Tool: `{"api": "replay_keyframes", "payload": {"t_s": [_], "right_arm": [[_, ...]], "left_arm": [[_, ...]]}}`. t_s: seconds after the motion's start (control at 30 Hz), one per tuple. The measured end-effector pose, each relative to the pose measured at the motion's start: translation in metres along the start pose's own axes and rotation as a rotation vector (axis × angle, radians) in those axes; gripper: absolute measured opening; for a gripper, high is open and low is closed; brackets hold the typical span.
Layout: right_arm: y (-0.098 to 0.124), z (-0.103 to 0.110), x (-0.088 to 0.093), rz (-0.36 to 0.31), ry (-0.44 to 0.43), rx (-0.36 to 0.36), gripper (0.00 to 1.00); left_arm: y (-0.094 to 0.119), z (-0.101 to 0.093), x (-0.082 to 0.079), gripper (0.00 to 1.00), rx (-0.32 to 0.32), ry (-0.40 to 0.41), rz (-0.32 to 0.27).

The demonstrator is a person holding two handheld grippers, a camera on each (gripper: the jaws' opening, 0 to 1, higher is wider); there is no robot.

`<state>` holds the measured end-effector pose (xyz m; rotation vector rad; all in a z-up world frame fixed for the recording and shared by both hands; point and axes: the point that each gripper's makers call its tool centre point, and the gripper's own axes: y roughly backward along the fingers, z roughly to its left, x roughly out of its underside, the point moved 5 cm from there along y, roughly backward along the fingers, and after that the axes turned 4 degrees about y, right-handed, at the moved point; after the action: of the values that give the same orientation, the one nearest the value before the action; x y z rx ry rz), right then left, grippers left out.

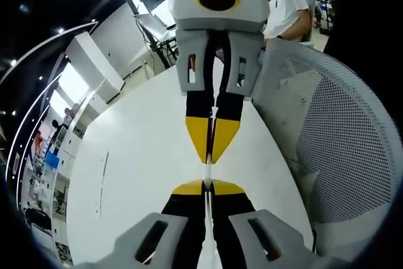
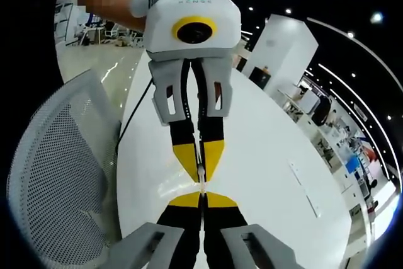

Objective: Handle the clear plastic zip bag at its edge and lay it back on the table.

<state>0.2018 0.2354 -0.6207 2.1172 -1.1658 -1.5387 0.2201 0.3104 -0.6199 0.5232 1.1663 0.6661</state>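
Note:
The clear plastic zip bag (image 1: 208, 172) shows edge-on as a thin pale strip held in the air above the white table (image 1: 138, 155). My left gripper (image 1: 208, 184) rises from the bottom of the left gripper view, its yellow tips shut on the bag's near edge. Facing it from above, my right gripper (image 1: 211, 158) is shut on the opposite edge. The right gripper view mirrors this: the right gripper (image 2: 201, 197) pinches the bag (image 2: 201, 184) from below, and the left gripper (image 2: 201, 169) pinches it from the top. Most of the bag's film is too clear to see.
A white mesh chair (image 1: 340, 143) stands close beside the table's edge, also seen as the chair (image 2: 56, 162). A dark cable (image 2: 129, 124) runs along the table (image 2: 271, 155) edge. A person in a white shirt (image 1: 289, 4) stands behind. Desks and shelves line the room beyond.

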Motion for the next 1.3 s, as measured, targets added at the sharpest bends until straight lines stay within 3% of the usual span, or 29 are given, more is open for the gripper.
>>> {"api": "replay_keyframes", "payload": {"t_s": [1.3], "right_arm": [[0.003,-0.003,0.002,-0.016,-0.008,0.009,0.00]], "left_arm": [[0.012,0.004,0.014,0.00,-0.009,0.018,0.005]]}}
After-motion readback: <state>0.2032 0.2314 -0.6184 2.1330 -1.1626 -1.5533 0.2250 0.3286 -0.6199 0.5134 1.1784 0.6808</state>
